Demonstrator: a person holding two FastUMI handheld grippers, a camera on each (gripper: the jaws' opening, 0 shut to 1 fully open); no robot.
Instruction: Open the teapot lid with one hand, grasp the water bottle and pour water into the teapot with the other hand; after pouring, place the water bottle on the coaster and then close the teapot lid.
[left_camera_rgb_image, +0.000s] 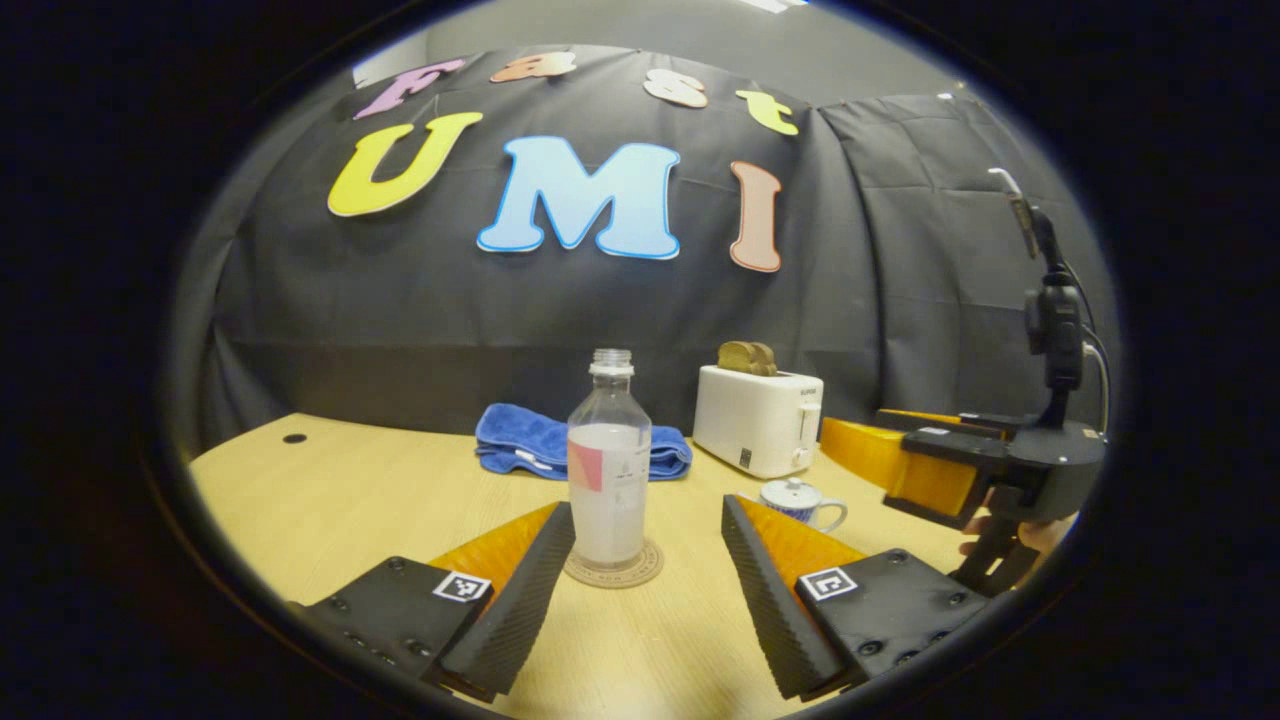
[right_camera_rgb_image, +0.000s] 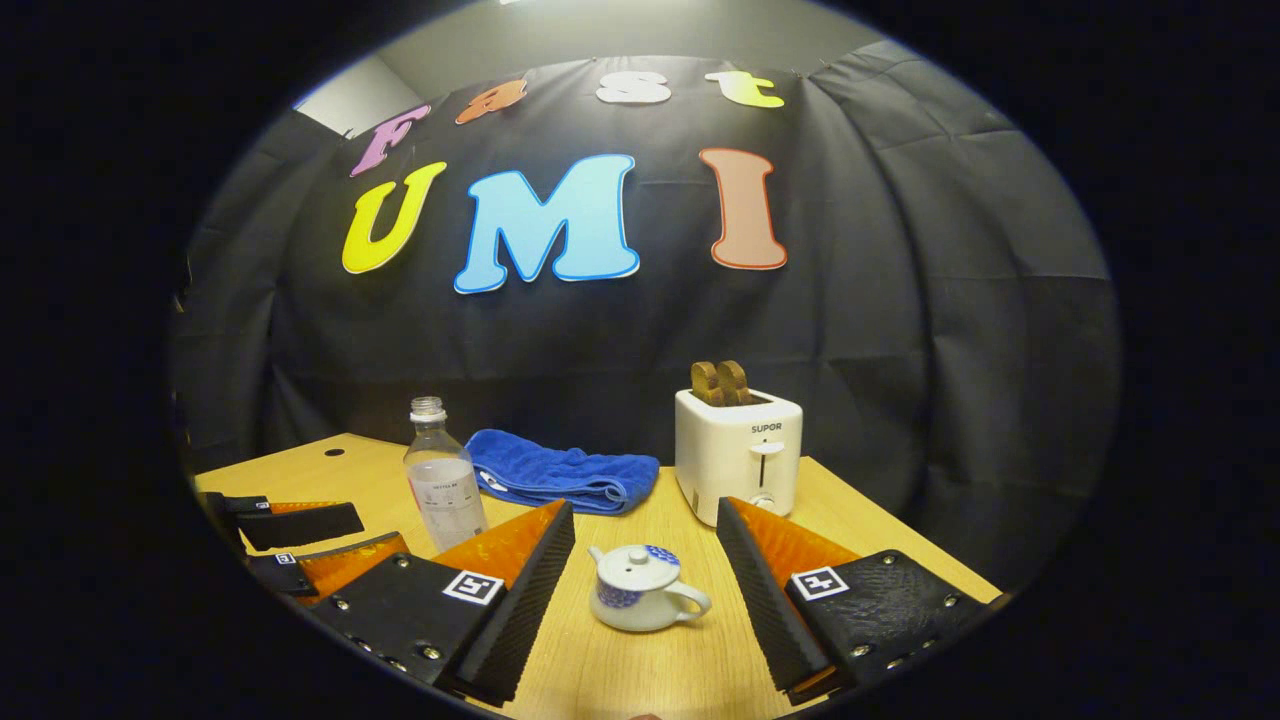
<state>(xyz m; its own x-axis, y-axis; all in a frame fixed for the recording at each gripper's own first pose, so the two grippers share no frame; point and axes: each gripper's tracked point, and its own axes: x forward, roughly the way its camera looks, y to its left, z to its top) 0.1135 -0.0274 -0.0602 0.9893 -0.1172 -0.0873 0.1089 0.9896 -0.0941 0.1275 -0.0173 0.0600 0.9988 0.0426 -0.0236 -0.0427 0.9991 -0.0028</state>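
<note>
Both tongs level above the table, wide open, empty: left tongs (left_camera_rgb_image: 648, 570) facing water bottle (left_camera_rgb_image: 608, 470), right tongs (right_camera_rgb_image: 645, 570) facing teapot (right_camera_rgb_image: 640, 588).

Uncapped water bottle (left_camera_rgb_image: 609, 470) on coaster (left_camera_rgb_image: 614, 571) (seemingly untouched) between wide-apart left tongs (left_camera_rgb_image: 648, 590).

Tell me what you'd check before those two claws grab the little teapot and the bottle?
1. Teapot upright, lid on, between the right gripper fingers: ok.
2. Right gripper open wide enough: ok.
3. Water bottle upright on its coaster, uncapped: ok.
4. Left gripper open, aimed at the bottle: ok.
5. Toaster and blue towel clear of both: ok.
6. Whether the lid lifts easily: cannot tell.
</note>
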